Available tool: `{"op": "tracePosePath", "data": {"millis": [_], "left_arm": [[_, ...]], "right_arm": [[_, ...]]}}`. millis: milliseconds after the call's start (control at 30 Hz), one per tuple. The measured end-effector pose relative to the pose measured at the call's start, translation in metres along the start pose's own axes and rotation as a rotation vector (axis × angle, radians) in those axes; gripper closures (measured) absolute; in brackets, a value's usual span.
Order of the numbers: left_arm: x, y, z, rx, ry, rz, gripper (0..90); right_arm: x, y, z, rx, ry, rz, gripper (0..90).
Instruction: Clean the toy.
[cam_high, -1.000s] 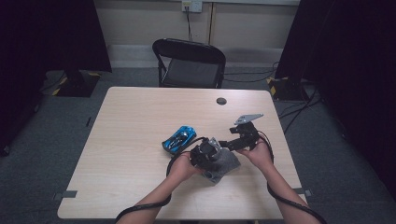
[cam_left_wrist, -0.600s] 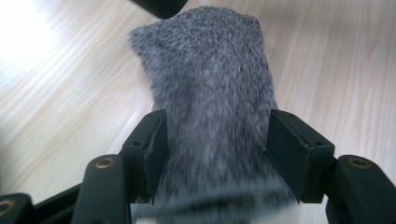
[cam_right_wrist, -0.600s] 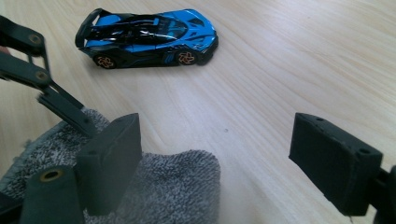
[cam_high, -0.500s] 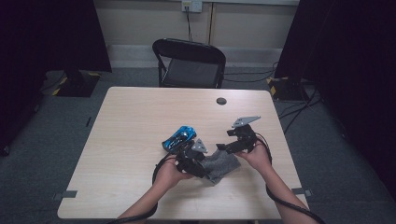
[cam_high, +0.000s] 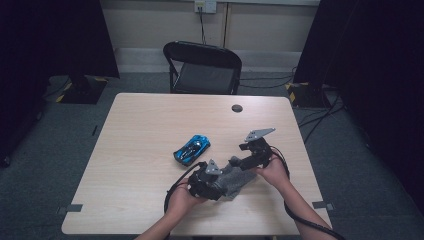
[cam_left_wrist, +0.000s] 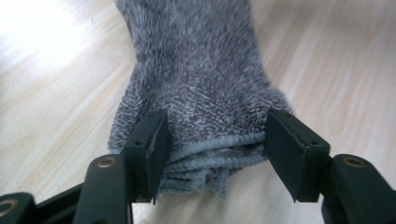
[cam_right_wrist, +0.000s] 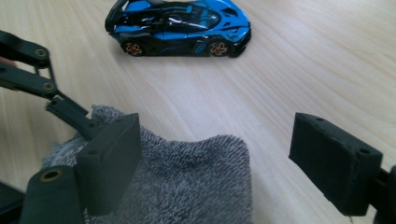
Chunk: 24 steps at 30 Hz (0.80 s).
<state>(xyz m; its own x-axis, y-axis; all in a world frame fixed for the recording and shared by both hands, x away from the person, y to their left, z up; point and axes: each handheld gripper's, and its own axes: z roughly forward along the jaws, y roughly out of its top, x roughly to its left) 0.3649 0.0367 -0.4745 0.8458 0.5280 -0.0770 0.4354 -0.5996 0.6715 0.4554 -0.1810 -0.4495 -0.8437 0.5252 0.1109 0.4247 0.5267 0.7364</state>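
A grey terry cloth (cam_high: 239, 181) lies folded on the table near the front right. My left gripper (cam_high: 221, 186) points at it from the left. In the left gripper view the cloth's folded end (cam_left_wrist: 210, 93) sits between the open pads (cam_left_wrist: 158, 142). These jaws opened wide and have just been closing a little, without squeezing the cloth. My right gripper (cam_high: 236, 163) stands open at the cloth's far edge, one pad (cam_right_wrist: 112, 156) over a cloth corner (cam_right_wrist: 196, 182) and the other over bare wood. A blue toy car (cam_high: 192, 148) (cam_right_wrist: 180, 28) rests just beyond.
A small dark round disc (cam_high: 237, 108) lies near the table's far edge. A black folding chair (cam_high: 202, 67) stands behind the table (cam_high: 130, 150). Cables trail from both grippers toward the front edge.
My left gripper has let go of the cloth, opened, and drawn back toward the near left along it. The right gripper has stayed in place.
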Motion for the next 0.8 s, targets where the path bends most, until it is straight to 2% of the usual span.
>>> {"op": "tracePosePath", "data": {"millis": [67,167,233,467,533,733,800], "left_arm": [[0.001,-0.001,0.003,0.002,0.007,0.005,42.5],[0.006,0.001,0.004,0.023,0.023,0.047,43.9],[0.013,0.003,0.005,0.025,0.040,0.046,43.9],[0.043,0.010,0.008,0.029,0.067,-0.006,43.5],[0.049,0.012,0.009,0.024,0.058,-0.016,43.1],[0.050,0.013,0.003,0.003,0.038,-0.021,40.7],[0.050,0.012,0.001,-0.009,0.029,-0.039,40.5]], "right_arm": [[0.001,-0.001,0.002,0.010,0.010,-0.005,16.3],[0.002,-0.002,0.003,0.013,0.020,-0.009,16.3],[0.003,-0.003,0.004,0.009,0.030,-0.009,16.3],[0.006,-0.003,0.008,0.017,0.071,-0.035,16.4],[0.007,-0.004,0.010,0.024,0.080,-0.049,16.6],[0.007,0.000,0.015,0.024,0.080,-0.089,18.0],[0.004,0.003,0.018,0.027,0.082,-0.095,18.1]]}}
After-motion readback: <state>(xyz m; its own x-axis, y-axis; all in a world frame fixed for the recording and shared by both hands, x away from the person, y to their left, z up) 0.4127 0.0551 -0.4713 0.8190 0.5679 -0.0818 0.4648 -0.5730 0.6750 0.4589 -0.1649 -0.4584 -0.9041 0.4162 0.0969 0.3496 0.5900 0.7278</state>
